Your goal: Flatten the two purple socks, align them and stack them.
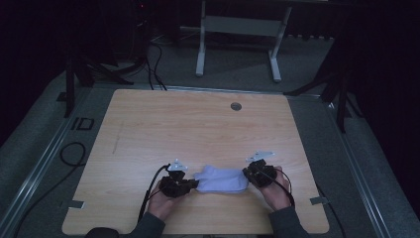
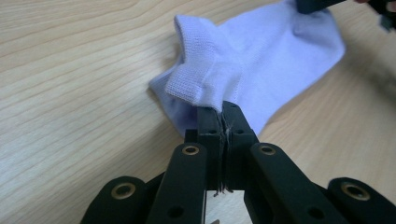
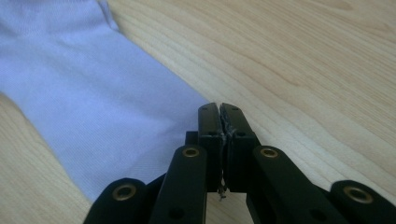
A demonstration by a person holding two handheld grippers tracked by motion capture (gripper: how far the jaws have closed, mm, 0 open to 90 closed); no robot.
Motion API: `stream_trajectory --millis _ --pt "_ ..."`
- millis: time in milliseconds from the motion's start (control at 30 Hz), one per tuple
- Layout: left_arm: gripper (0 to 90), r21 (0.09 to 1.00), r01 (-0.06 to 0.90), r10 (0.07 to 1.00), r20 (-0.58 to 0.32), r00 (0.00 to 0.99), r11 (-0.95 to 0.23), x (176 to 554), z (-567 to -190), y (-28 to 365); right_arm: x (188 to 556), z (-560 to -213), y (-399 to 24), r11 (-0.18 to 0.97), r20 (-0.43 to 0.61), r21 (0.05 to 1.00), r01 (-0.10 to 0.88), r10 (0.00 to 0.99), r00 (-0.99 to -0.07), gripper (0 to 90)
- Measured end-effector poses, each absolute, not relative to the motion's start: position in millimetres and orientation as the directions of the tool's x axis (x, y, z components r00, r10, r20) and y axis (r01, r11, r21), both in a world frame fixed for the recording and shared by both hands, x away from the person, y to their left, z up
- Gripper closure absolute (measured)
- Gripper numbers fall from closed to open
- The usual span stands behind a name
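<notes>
Wooden tabletop (image 1: 198, 124), lower centre of the high view: lilac ankle sock (image 1: 221, 180) lies flat, left gripper (image 2: 223, 108) clamped on its cuff, right gripper (image 3: 219, 108) apparently pinching its toe edge.

Left hand (image 1: 161, 201): came in from the bottom edge, forearm angled up and a bit right, wrapped around its gripper.
Left gripper (image 1: 194, 184): pointed right, toward the other one. Jaws were pressed tight together, with cloth pinched between the tips (image 2: 223, 113).
Right hand (image 1: 275, 191): also in from the bottom, sleeve visible at the wrist, leaning up and left.
Right gripper (image 1: 246, 173): pointed left, jaws closed flush (image 3: 219, 116), pretty sure on the edge of the same cloth.
Spacing: both sat low near the front edge, facing each other, apart.
</notes>
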State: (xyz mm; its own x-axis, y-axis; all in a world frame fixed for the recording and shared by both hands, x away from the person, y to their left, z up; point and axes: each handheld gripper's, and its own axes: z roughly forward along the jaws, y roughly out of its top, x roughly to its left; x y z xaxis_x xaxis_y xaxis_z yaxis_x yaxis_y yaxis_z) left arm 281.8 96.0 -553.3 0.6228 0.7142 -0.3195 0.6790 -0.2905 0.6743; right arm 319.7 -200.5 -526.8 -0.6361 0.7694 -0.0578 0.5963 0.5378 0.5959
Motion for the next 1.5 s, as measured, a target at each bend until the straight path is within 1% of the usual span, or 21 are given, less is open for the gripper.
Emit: stream_trajectory --millis 167,233,267,300,400,500,567,600,633,733,800,933,1133,1167,1500 --pt "88.2 0.668 0.675 0.729 -0.286 0.621 -0.313 281.8 -555.3 94.8 317.5 -532.9 -197.5 0.553 -0.065 0.585 0.593 0.76 -0.646 87.1" --pt "86.9 0.665 0.669 0.74 -0.257 0.622 -0.332 280.5 -557.0 91.9 315.2 -537.2 -197.0 0.554 -0.063 0.581 0.596 0.761 -0.646 85.4" --pt "85.0 0.665 0.669 0.74 -0.257 0.622 -0.332 280.5 -557.0 91.9 315.2 -537.2 -197.0 0.554 -0.063 0.581 0.596 0.761 -0.646 85.4" --pt "85.0 0.665 0.667 0.743 -0.249 0.621 -0.335 280.3 -557.3 91.2 314.4 -539.2 -197.3 0.555 -0.063 0.579 0.597 0.76 -0.647 82.1" --pt "81.6 0.665 0.661 0.749 -0.227 0.623 -0.348 279.1 -557.6 89.4 312.9 -542.3 -198.3 0.554 -0.064 0.583 0.594 0.761 -0.646 77.1" --pt "76.3 0.664 0.658 0.756 -0.209 0.62 -0.355 278.5 -558.2 88.6 311.1 -542.8 -200.1 0.546 -0.065 0.592 0.593 0.766 -0.64 69.5" --pt "71.6 0.67 0.659 0.759 -0.218 0.614 -0.341 278.6 -558.1 89.3 309.5 -543.0 -201.0 0.542 -0.071 0.602 0.586 0.768 -0.637 64.9" --pt "68.4 0.67 0.659 0.759 -0.218 0.614 -0.341 278.6 -558.1 89.3 309.5 -543.0 -201.0 0.542 -0.071 0.602 0.586 0.768 -0.637 64.9" --pt "63.7 0.684 0.654 0.754 -0.23 0.615 -0.324 278.8 -555.7 91.9 306.8 -540.4 -201.7 0.533 -0.074 0.631 0.564 0.765 -0.64 60.4" --pt "58.5 0.707 0.638 0.745 -0.241 0.622 -0.304 279.0 -551.1 96.8 304.7 -534.6 -203.1 0.51 -0.062 0.666 0.545 0.766 -0.64 56.7" --pt "53.4 0.716 0.634 0.744 -0.247 0.621 -0.292 279.9 -549.0 100.3 303.5 -529.7 -205.2 0.478 -0.037 0.694 0.538 0.77 -0.637 53.9" --pt "50.8 0.721 0.637 0.753 -0.252 0.608 -0.273 282.0 -547.6 105.8 301.8 -523.4 -212.2 0.433 -0.019 0.73 0.528 0.786 -0.618 52.8" --pt "49.5 0.722 0.641 0.767 -0.248 0.591 -0.261 284.7 -547.5 110.9 304.0 -525.8 -223.3 0.393 0.01 0.739 0.548 0.806 -0.592 52.4" --pt "49.2 0.722 0.637 0.79 -0.21 0.575 -0.271 287.1 -548.9 115.0 305.4 -527.5 -227.6 0.379 0.02 0.74 0.556 0.814 -0.581 52.1" --pt "48.8 0.718 0.647 0.835 -0.172 0.522 -0.256 296.1 -553.6 124.6 310.6 -541.2 -253.1 0.301 0.047 0.742 0.599 0.868 -0.494 51.7"
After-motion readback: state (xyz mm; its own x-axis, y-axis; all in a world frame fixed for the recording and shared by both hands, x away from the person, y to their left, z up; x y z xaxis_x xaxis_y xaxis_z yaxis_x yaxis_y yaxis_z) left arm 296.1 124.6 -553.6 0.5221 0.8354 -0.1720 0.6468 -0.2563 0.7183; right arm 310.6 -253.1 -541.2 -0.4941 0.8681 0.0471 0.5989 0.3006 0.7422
